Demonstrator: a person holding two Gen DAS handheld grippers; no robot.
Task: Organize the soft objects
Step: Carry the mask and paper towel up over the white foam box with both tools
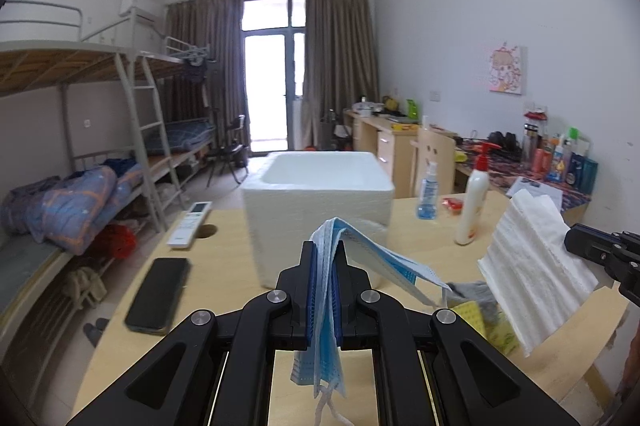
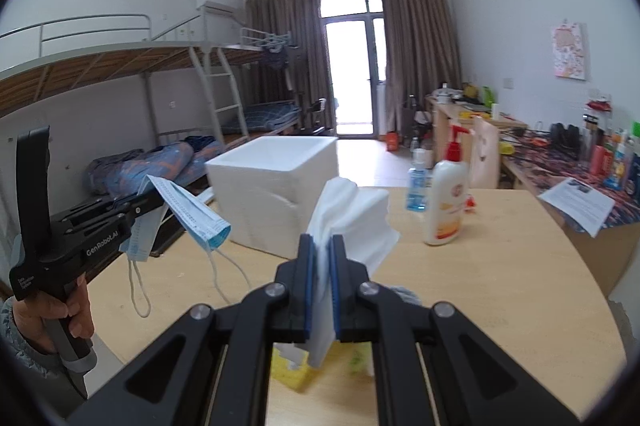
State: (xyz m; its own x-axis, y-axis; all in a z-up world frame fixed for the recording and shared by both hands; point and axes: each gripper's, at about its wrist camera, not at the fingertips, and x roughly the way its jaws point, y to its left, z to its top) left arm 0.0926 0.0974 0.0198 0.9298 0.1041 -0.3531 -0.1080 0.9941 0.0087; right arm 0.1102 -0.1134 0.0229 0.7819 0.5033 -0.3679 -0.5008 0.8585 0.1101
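Note:
My left gripper (image 1: 323,254) is shut on a blue face mask (image 1: 372,258), held above the wooden table just short of the white foam box (image 1: 320,193). The mask (image 2: 192,214) also shows in the right wrist view, hanging from the left gripper (image 2: 154,199) with its ear loops dangling. My right gripper (image 2: 321,246) is shut on a white tissue (image 2: 352,218), held above the table to the right of the box (image 2: 276,185). The tissue (image 1: 532,266) also shows in the left wrist view. A yellow cloth (image 1: 486,326) and a grey cloth (image 1: 476,292) lie on the table below.
A black phone (image 1: 158,294) and a white remote (image 1: 190,224) lie on the table's left. A lotion pump bottle (image 2: 446,201) and a blue spray bottle (image 2: 416,181) stand right of the box. A paper sheet (image 2: 576,201) lies at the far right edge.

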